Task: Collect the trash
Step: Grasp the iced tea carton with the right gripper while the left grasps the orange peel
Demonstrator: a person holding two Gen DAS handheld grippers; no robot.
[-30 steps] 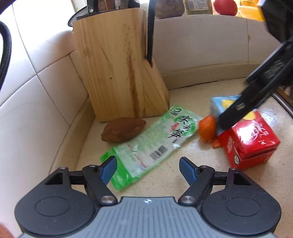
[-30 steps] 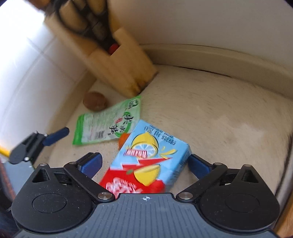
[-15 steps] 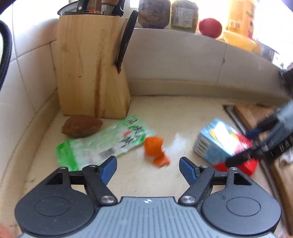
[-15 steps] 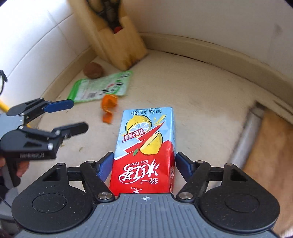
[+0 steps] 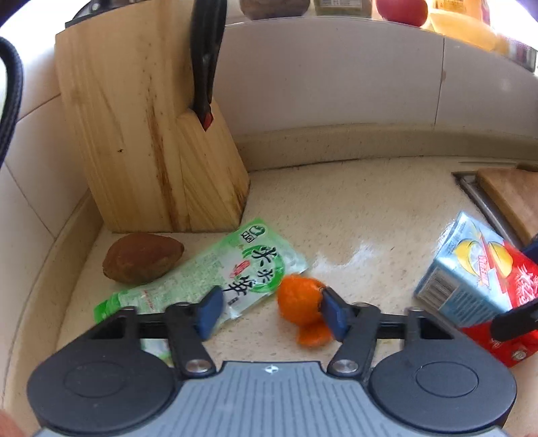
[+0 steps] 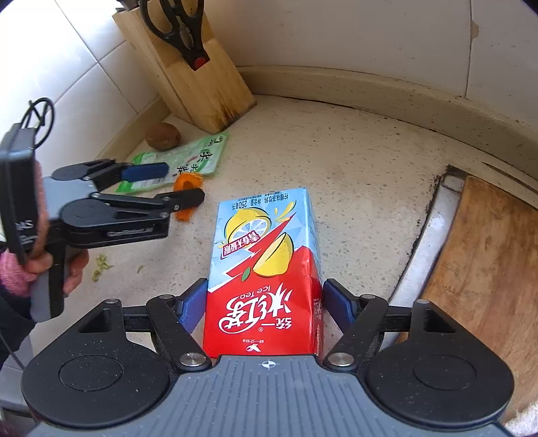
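An orange peel (image 5: 297, 302) lies on the speckled counter between the fingers of my open left gripper (image 5: 270, 311), close to the right pad. A green plastic packet (image 5: 215, 279) lies flat just left of it, partly under the left finger. My right gripper (image 6: 264, 306) is shut on a red and blue iced tea carton (image 6: 265, 255), which points away from the camera. The right wrist view shows the left gripper (image 6: 178, 185) straddling the peel (image 6: 188, 180), with the green packet (image 6: 188, 158) behind it. In the left wrist view the carton (image 5: 477, 282) sits at the far right.
A wooden knife block (image 5: 148, 134) with black scissors (image 6: 178, 30) stands in the back left corner. A brown fruit (image 5: 141, 257) rests at its foot. At the right, a wooden cutting board (image 6: 481, 269) sits beside a metal rim (image 6: 427, 235). Green scraps (image 6: 101, 265) dot the counter.
My left gripper has moved forward and down, so the orange peel now sits between its fingers. The right gripper still holds the carton, drawn back from the peel.
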